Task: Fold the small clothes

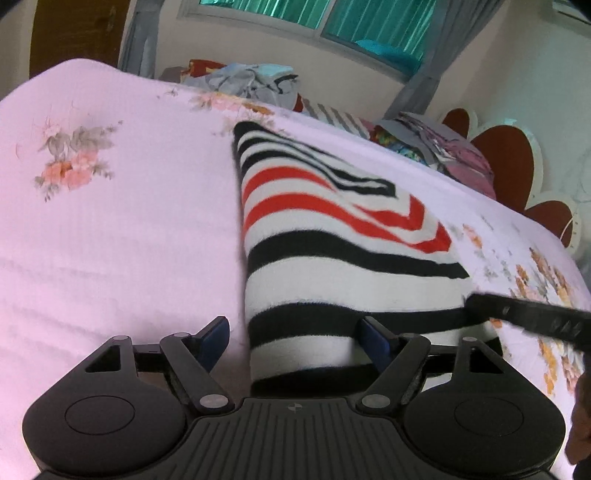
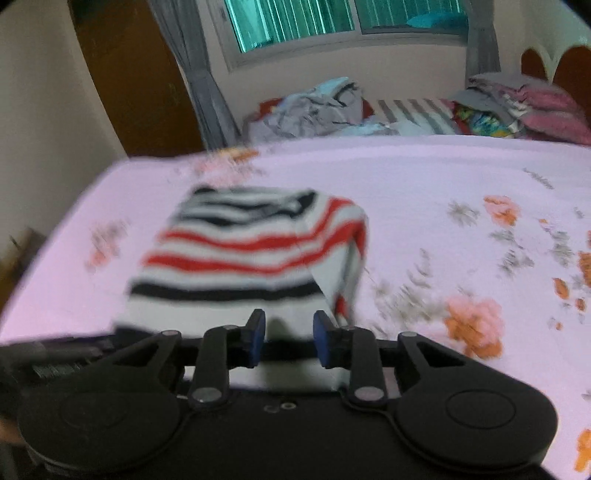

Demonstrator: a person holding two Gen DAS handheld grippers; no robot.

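Note:
A small striped garment (image 1: 332, 236), white with black and red bands, lies folded on the pink floral bed sheet (image 1: 110, 221). My left gripper (image 1: 295, 343) is open, its fingers spread over the garment's near left edge. The right gripper's black finger (image 1: 528, 317) reaches in at the garment's right side. In the right wrist view the garment (image 2: 240, 251) lies just ahead, its right side folded over. My right gripper (image 2: 289, 338) is open at the garment's near edge, holding nothing. That view is blurred.
A heap of loose clothes (image 2: 321, 107) lies at the far edge of the bed below a window (image 2: 332, 18). Pillows and folded fabric (image 2: 517, 107) sit by the red headboard (image 1: 509, 158). A brown door (image 2: 140, 74) stands far left.

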